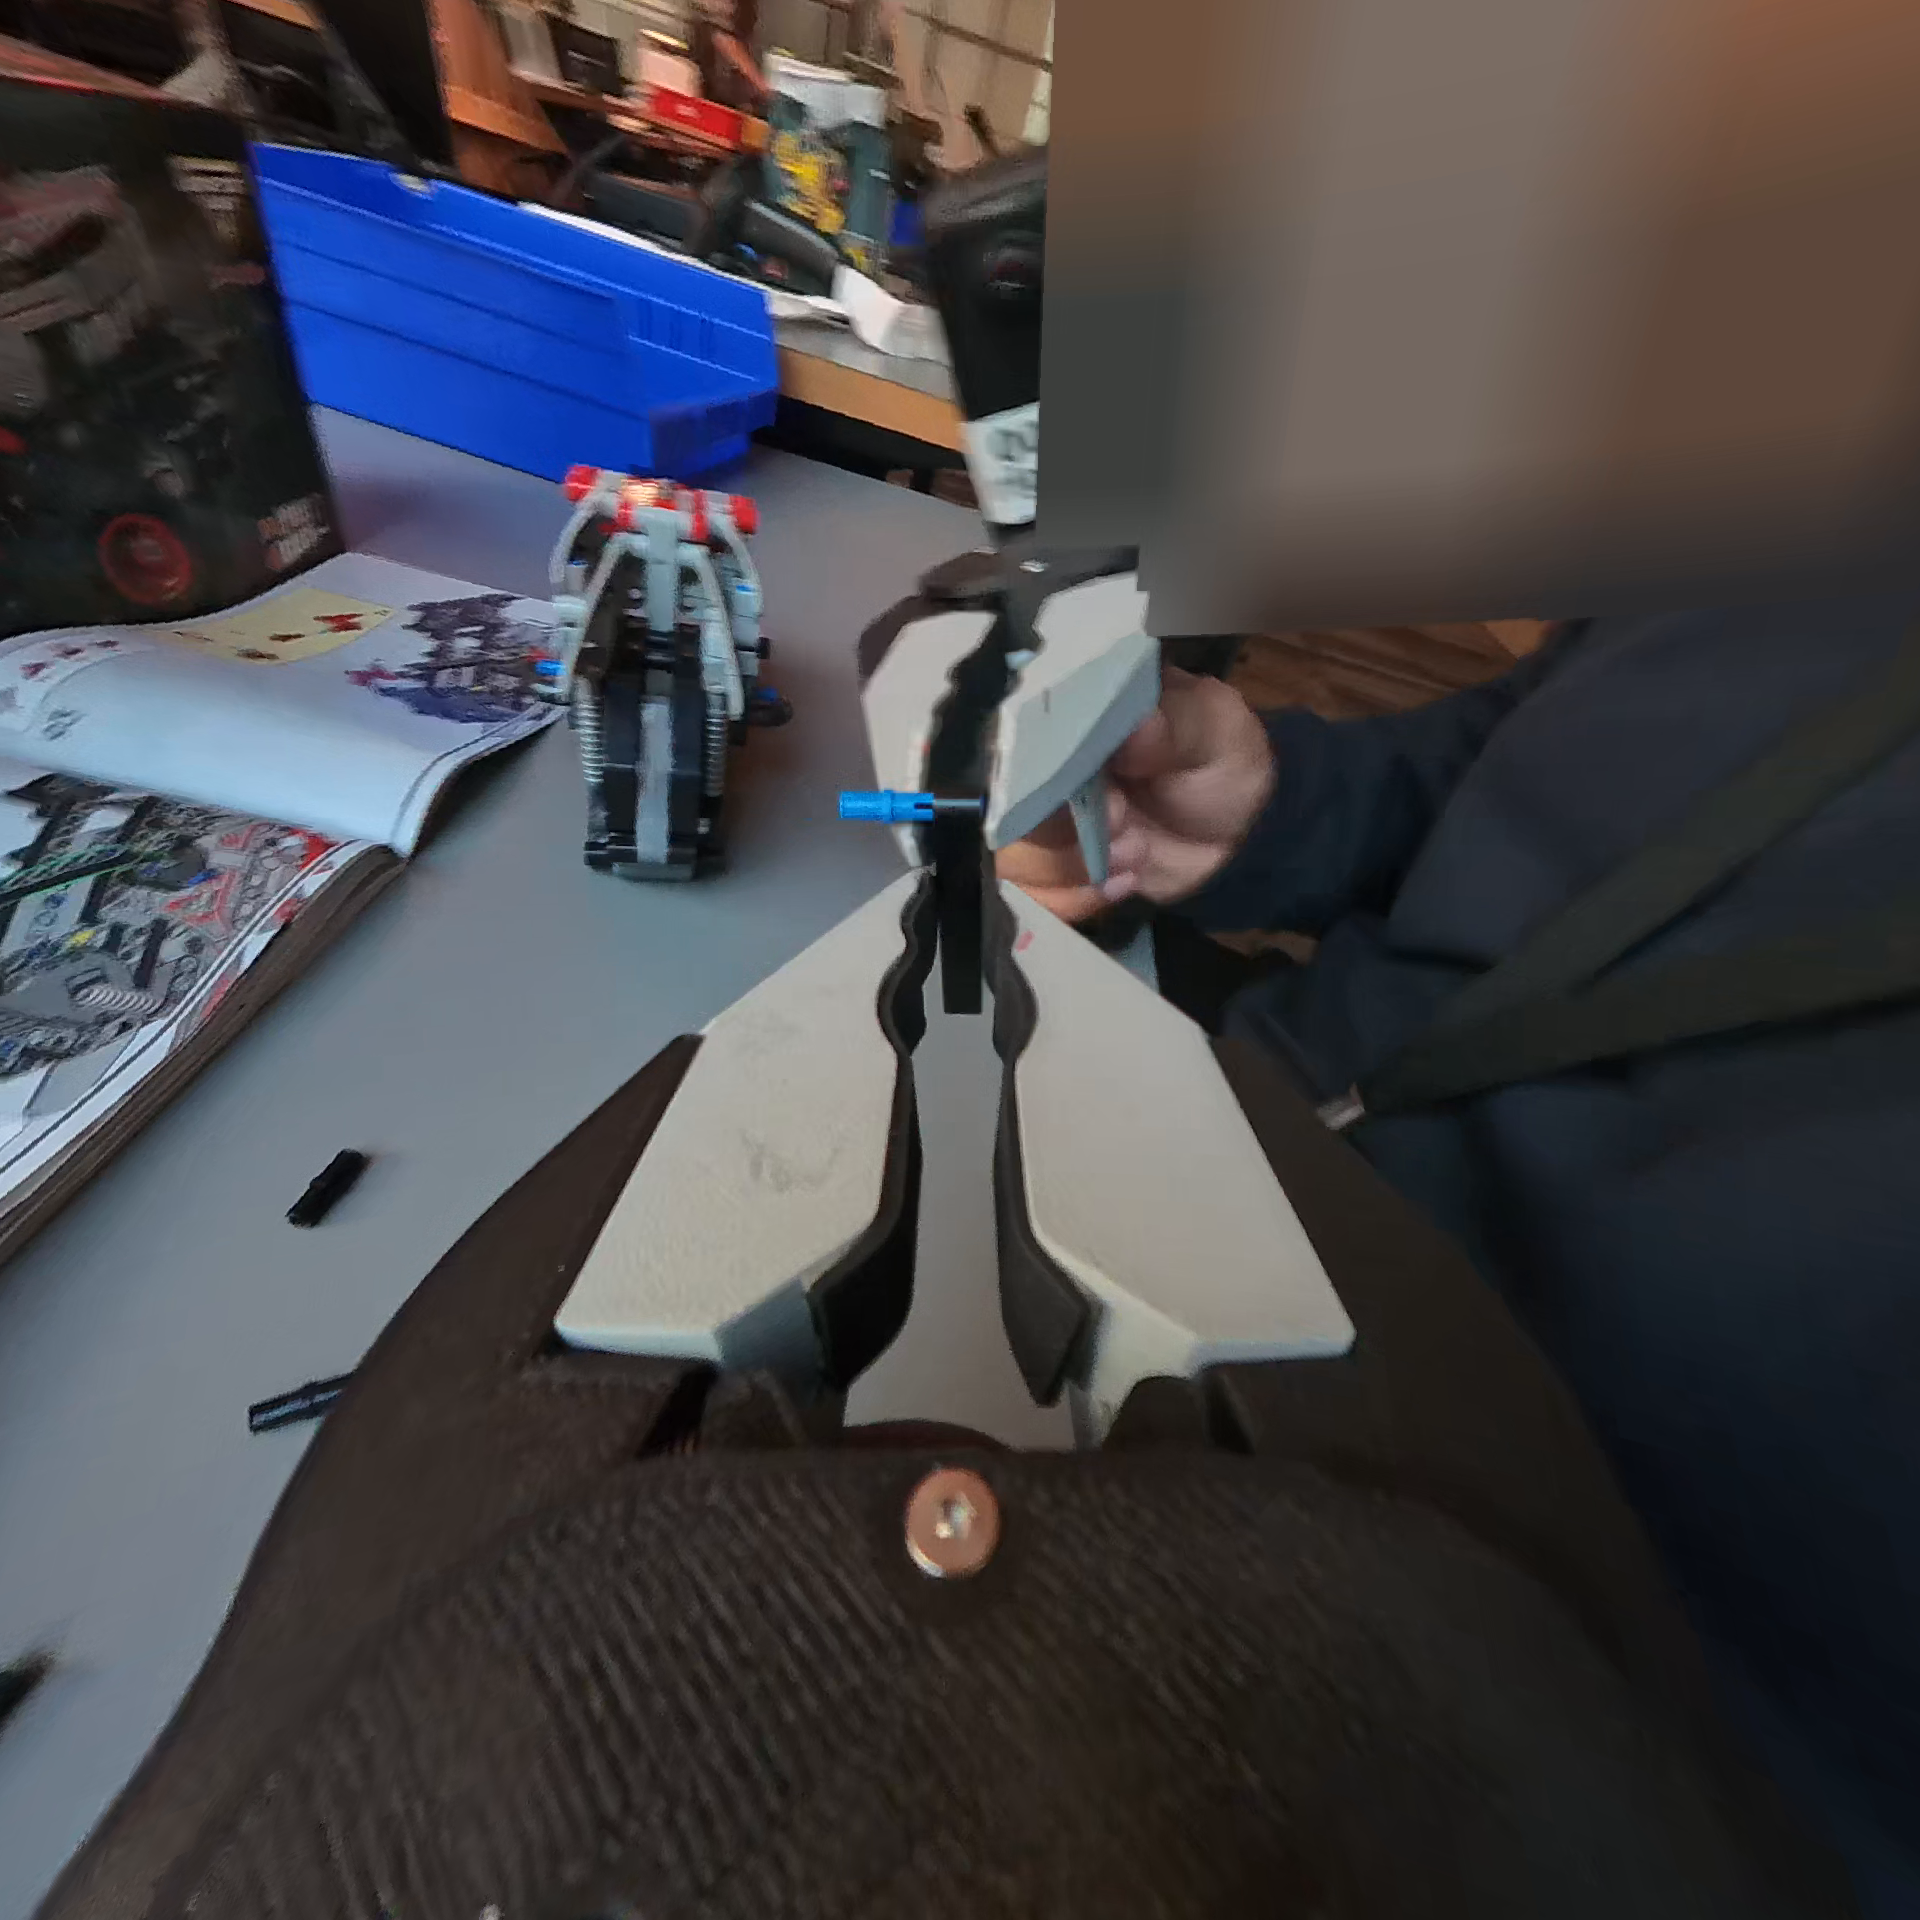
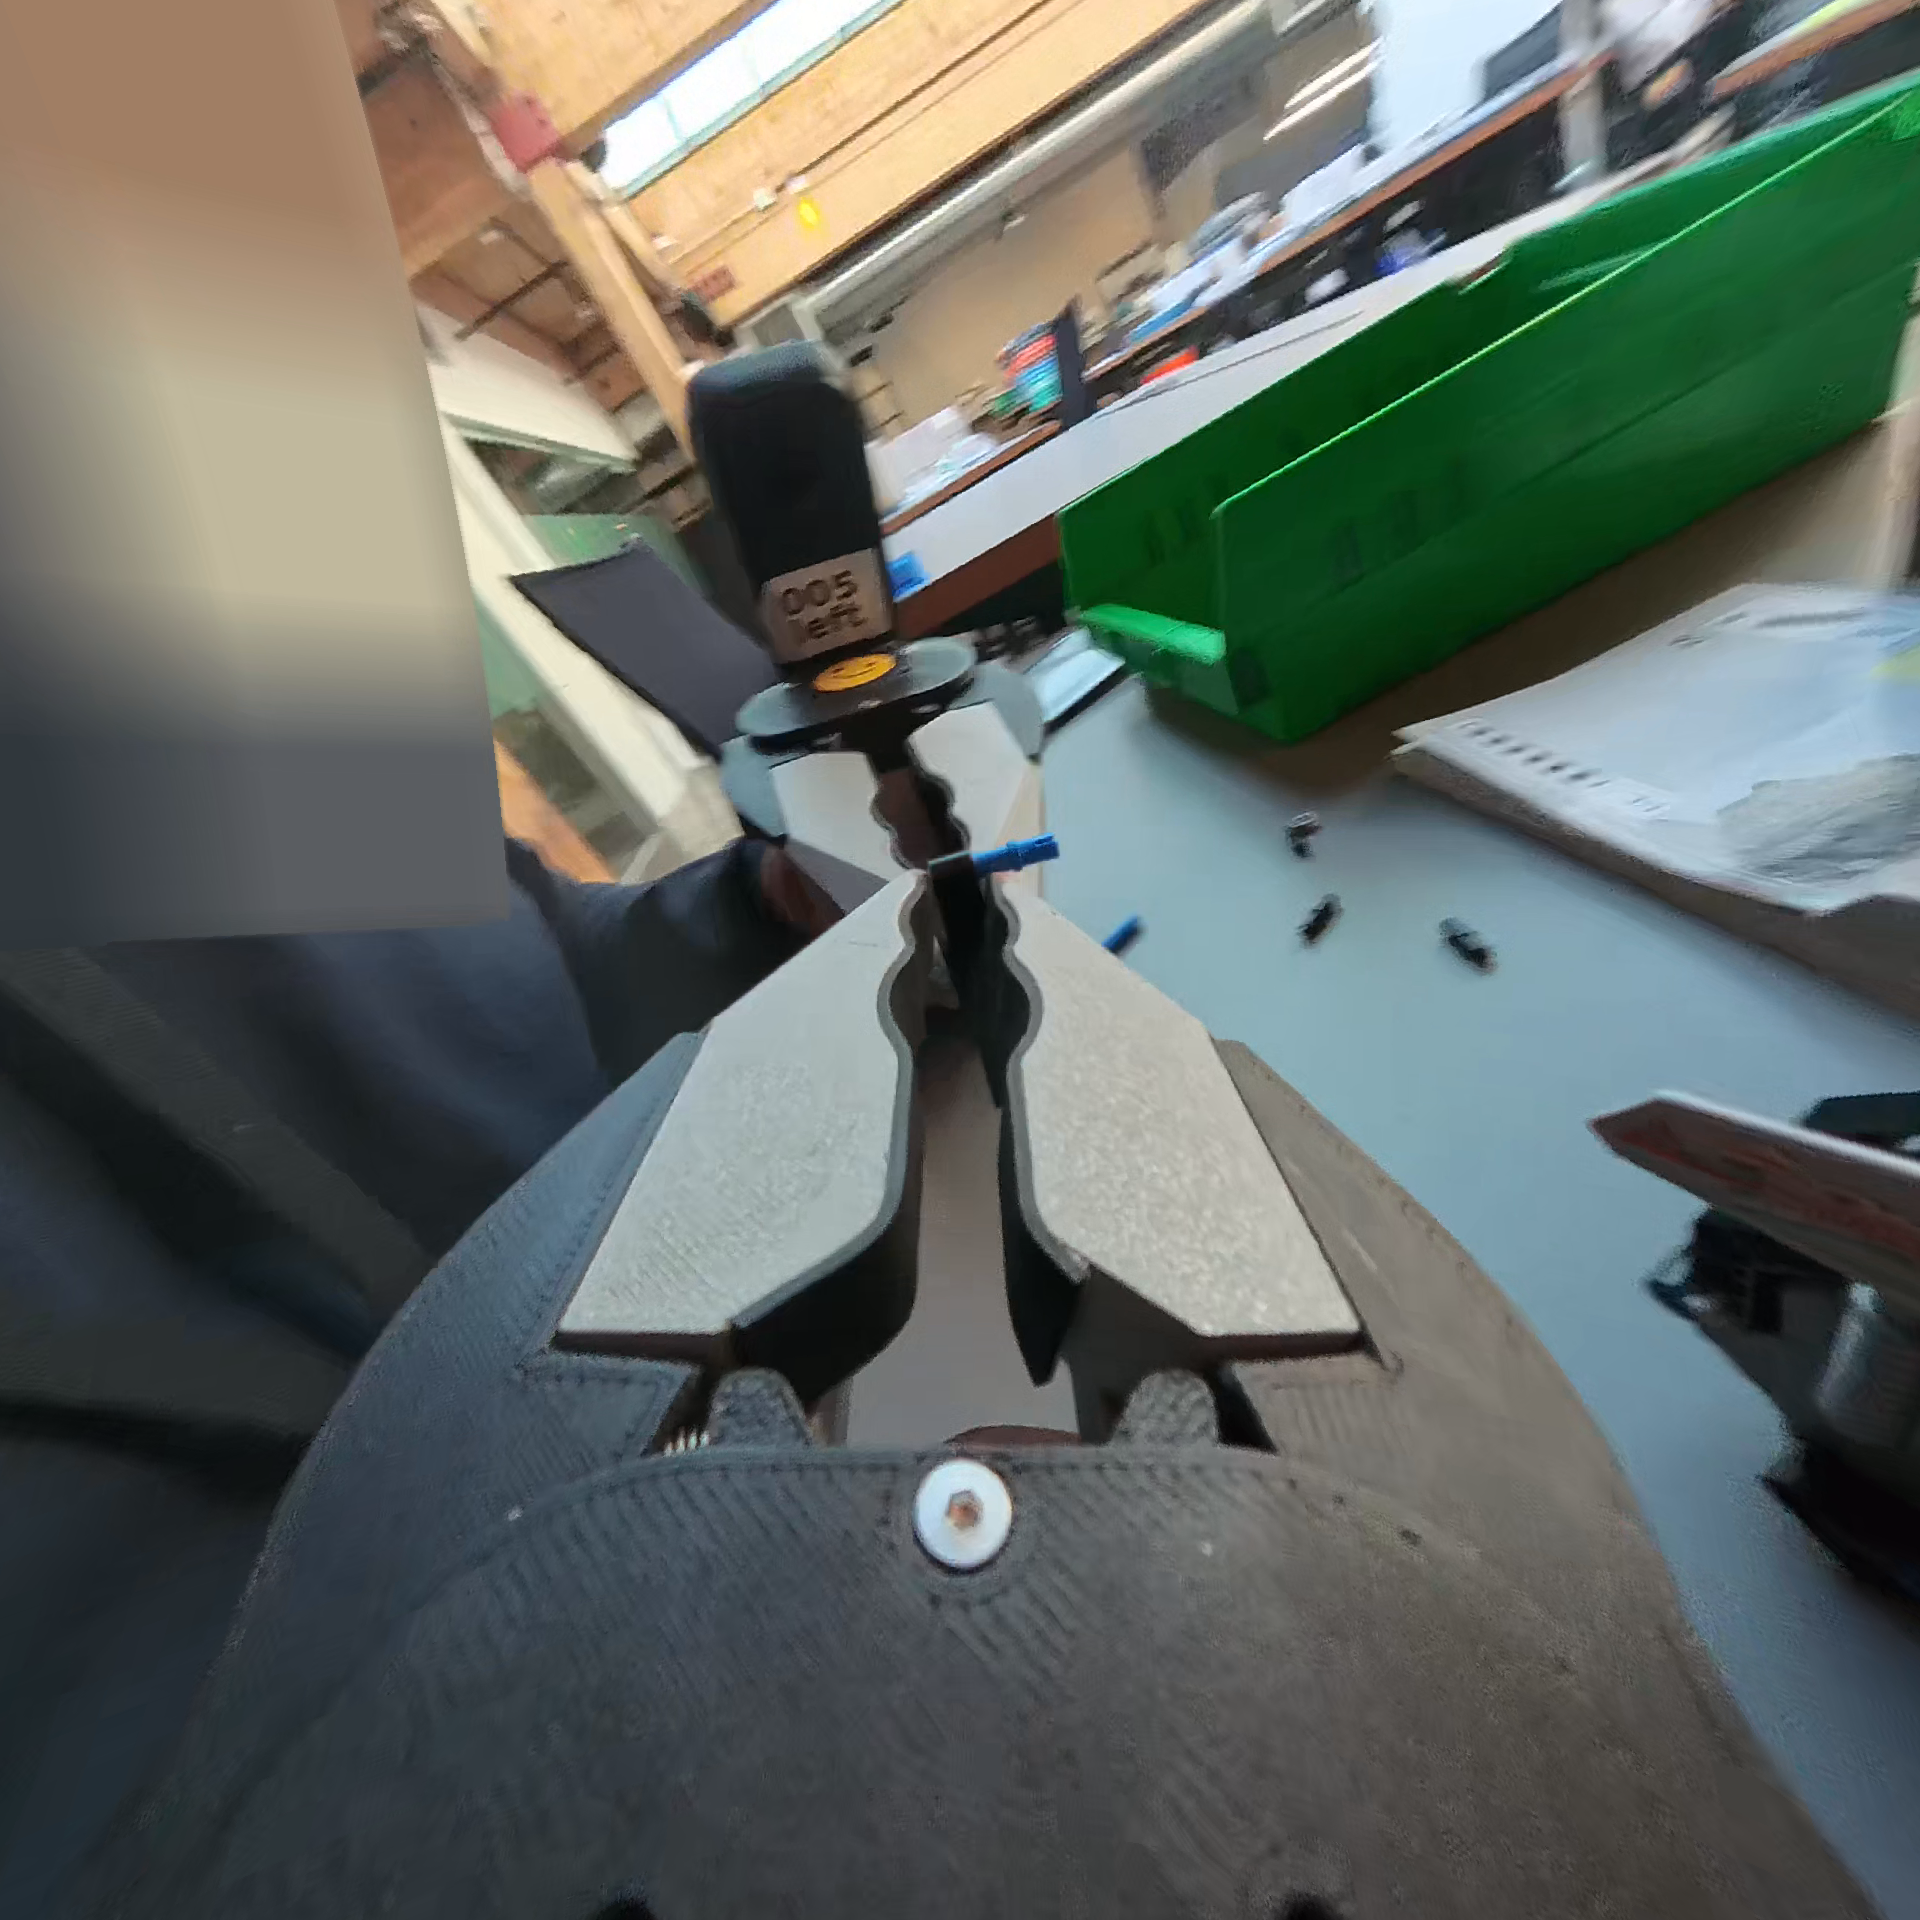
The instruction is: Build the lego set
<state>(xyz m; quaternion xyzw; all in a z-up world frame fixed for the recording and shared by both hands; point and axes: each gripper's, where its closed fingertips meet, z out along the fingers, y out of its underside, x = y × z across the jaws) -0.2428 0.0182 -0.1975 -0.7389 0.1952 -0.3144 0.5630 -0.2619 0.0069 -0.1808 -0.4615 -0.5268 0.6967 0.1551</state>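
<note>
A black lego beam (image 1: 961, 935) is held in the air between the tips of both grippers, which face each other tip to tip. A blue pin (image 1: 881, 806) sticks out sideways from the beam's upper part. My left gripper (image 1: 961, 904) is shut on the beam's near end. My right gripper (image 1: 951, 769) meets it from beyond, held by a hand. In the right wrist view my right gripper (image 2: 958, 904) is shut on the same beam (image 2: 961, 935), with the blue pin (image 2: 1013, 854) pointing right and the left gripper (image 2: 920, 821) opposite. A partly built grey, black and red model (image 1: 655, 686) stands on the grey table (image 1: 468, 987).
An open instruction book (image 1: 208, 790), a dark lego box (image 1: 135, 364) and a blue bin (image 1: 499, 301) lie to the left. One black pin (image 1: 327, 1184) lies on the table. A green bin (image 2: 1507, 468), a booklet (image 2: 1662, 748), loose black pins (image 2: 1320, 920) and a blue pin (image 2: 1122, 933) lie to the right. Only a small space, under 4 cm, lies between the two pairs of fingers.
</note>
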